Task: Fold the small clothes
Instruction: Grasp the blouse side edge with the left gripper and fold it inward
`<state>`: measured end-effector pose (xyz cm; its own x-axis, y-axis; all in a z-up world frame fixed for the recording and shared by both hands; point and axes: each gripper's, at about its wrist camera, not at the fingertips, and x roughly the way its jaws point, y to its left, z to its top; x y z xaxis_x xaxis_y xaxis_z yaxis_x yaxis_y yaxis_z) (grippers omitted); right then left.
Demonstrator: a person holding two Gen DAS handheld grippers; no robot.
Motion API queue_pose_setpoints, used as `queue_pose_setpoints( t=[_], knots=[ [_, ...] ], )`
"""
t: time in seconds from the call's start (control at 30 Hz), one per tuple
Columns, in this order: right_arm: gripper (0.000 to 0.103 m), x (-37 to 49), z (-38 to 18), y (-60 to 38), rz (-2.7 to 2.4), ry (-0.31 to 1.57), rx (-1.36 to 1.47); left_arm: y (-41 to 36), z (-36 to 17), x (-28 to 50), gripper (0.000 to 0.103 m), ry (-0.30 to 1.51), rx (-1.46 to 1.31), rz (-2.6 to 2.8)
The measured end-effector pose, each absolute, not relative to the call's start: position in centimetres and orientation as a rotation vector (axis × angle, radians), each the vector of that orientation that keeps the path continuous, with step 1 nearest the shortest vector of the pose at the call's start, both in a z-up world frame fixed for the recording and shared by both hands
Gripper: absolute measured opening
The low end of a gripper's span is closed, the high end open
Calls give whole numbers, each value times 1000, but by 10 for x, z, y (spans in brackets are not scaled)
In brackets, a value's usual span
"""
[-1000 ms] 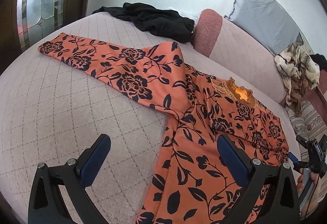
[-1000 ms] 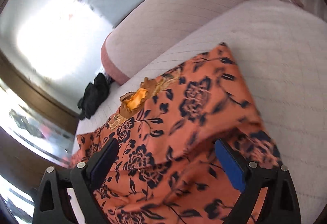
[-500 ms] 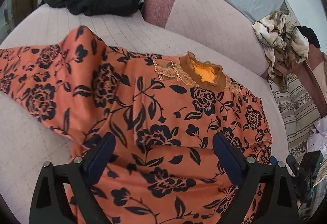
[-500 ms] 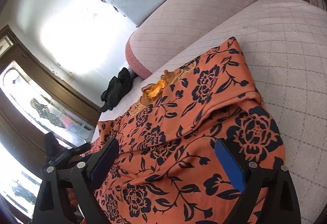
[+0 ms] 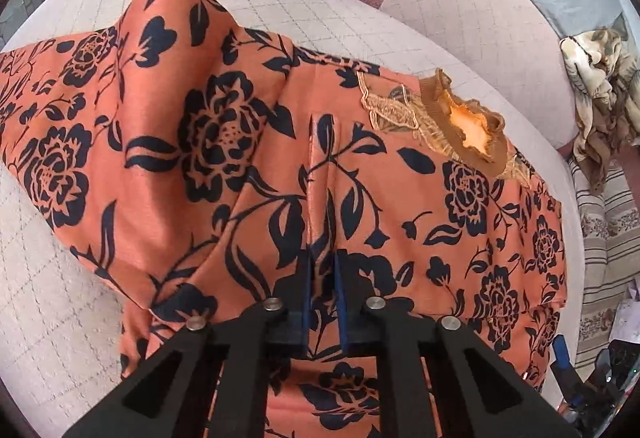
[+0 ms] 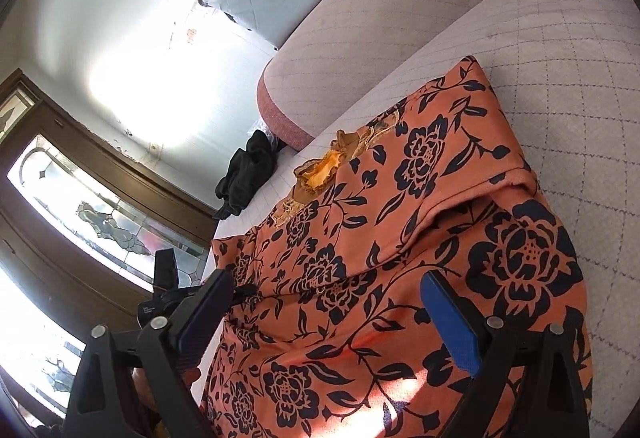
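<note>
Floral top: left tool clenched on fabric ridge; right tool spread wide, seen only in right view.

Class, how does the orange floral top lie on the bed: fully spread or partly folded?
Partly folded: on the orange floral top one side is turned over the body, while a sleeve lies outstretched.

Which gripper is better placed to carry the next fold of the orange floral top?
Left. The left gripper is shut on a pinched ridge of the orange floral top, while the right gripper hangs open above the fabric, holding nothing.
</note>
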<state>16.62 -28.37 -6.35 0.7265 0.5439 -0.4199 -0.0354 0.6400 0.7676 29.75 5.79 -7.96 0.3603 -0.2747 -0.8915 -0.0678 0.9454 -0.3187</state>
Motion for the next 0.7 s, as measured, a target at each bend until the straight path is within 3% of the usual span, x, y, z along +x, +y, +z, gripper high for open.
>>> queue_pose_setpoints(
  t=[0.3, 0.5, 0.6, 0.7],
  knots=[
    [96, 167, -69, -294, 323, 688, 853, 56, -13, 283, 3, 936, -167, -113],
    [96, 169, -72, -300, 327, 688, 878, 80, -70, 287, 4, 1108, -142, 4],
    [96, 170, -72, -303, 328, 684, 894, 80, -67, 282, 4, 1070, -122, 10],
    [96, 170, -71, -308, 323, 676, 901, 70, -53, 280, 14, 1059, -106, 3]
  ],
)
